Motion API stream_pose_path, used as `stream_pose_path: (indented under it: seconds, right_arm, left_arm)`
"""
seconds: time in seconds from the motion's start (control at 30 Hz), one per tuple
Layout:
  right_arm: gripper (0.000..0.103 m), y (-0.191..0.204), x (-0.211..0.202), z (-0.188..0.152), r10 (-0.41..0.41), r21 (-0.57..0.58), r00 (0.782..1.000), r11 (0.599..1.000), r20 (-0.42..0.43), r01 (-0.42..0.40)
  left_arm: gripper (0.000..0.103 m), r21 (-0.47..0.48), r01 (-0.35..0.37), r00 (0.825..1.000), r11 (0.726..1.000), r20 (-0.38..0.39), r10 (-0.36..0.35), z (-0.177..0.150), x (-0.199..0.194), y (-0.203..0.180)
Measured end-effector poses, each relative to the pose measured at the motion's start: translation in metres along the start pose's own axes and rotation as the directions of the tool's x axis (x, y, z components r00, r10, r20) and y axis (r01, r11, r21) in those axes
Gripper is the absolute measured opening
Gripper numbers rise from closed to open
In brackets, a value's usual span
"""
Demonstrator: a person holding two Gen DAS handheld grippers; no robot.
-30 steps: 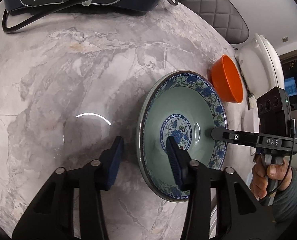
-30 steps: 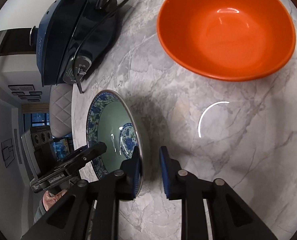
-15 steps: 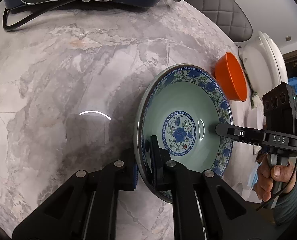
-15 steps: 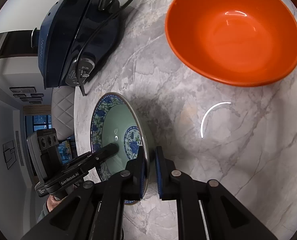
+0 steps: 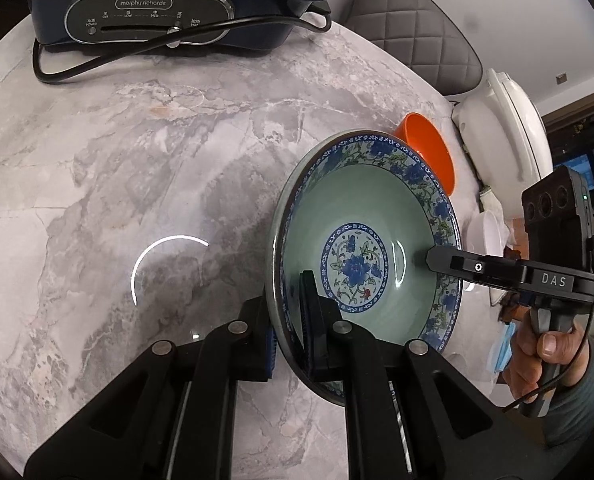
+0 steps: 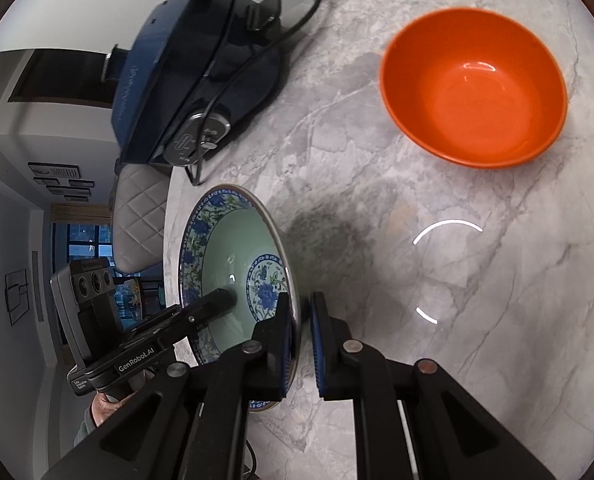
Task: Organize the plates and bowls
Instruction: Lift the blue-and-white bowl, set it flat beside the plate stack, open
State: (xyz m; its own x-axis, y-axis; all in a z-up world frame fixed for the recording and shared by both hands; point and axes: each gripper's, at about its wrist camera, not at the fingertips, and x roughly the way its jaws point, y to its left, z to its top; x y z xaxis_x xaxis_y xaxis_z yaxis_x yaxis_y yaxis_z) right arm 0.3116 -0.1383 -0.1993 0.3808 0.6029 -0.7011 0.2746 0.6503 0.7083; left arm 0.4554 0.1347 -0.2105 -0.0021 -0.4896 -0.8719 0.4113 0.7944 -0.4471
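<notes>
floral bowl gripped on both sides, nothing stacked yet

the task looks barely begun. the left gripper (image 5: 291, 332) pinches the near rim of the floral bowl (image 5: 361, 240), one finger inside and one outside; the right gripper (image 6: 299, 344) pinches the opposite rim the same way. the bowl appears clear of the marble table (image 5: 137, 160), tilted between the two (its shadow sits apart from it). the orange bowl (image 6: 473, 88) stands alone farther off, well apart. both bowls are empty. left to do, likely: bring the two together and set them down.
</notes>
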Motion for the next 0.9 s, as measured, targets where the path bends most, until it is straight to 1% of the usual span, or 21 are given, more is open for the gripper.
stream_pose_path:
  seconds: [0.13,0.27,0.37,0.47,0.67,0.77,0.9]
  right_arm:
    - [0.012,0.015,-0.013,-0.019,-0.001,-0.029,1.0,1.0,0.009,0.001]
    - [0.012,0.022,-0.018,-0.042,-0.004,-0.047,1.0,0.999,0.007,0.004]
    - [0.012,0.021,-0.017,-0.064,-0.002,-0.044,1.0,0.999,-0.004,0.002]
    - [0.012,0.018,-0.012,-0.085,-0.007,-0.034,1.0,0.999,-0.02,0.006]
    - [0.012,0.007,0.005,-0.119,-0.036,-0.021,0.998,0.999,-0.06,0.034]
    - [0.012,0.001,0.014,-0.13,-0.047,-0.019,0.996,0.999,-0.076,0.046]
    - [0.012,-0.006,0.023,-0.141,-0.05,-0.017,0.995,0.999,-0.084,0.048]
  left_arm:
    - [0.008,-0.001,0.011,1.0,1.0,0.02,-0.011,-0.022,-0.023,-0.005]
    - [0.008,-0.003,0.008,1.0,1.0,0.023,-0.008,-0.053,-0.039,-0.007]
    - [0.008,-0.016,0.014,1.0,1.0,0.017,-0.013,-0.079,-0.044,-0.005]
    - [0.008,-0.034,0.012,1.0,0.999,0.0,-0.012,-0.107,-0.043,0.0]
    - [0.009,-0.071,0.012,0.999,0.997,-0.03,-0.014,-0.154,-0.028,0.015]
    - [0.009,-0.084,0.012,0.999,0.996,-0.041,-0.016,-0.168,-0.021,0.023]
    - [0.009,-0.074,-0.002,0.999,0.997,-0.042,-0.001,-0.179,-0.017,0.025]
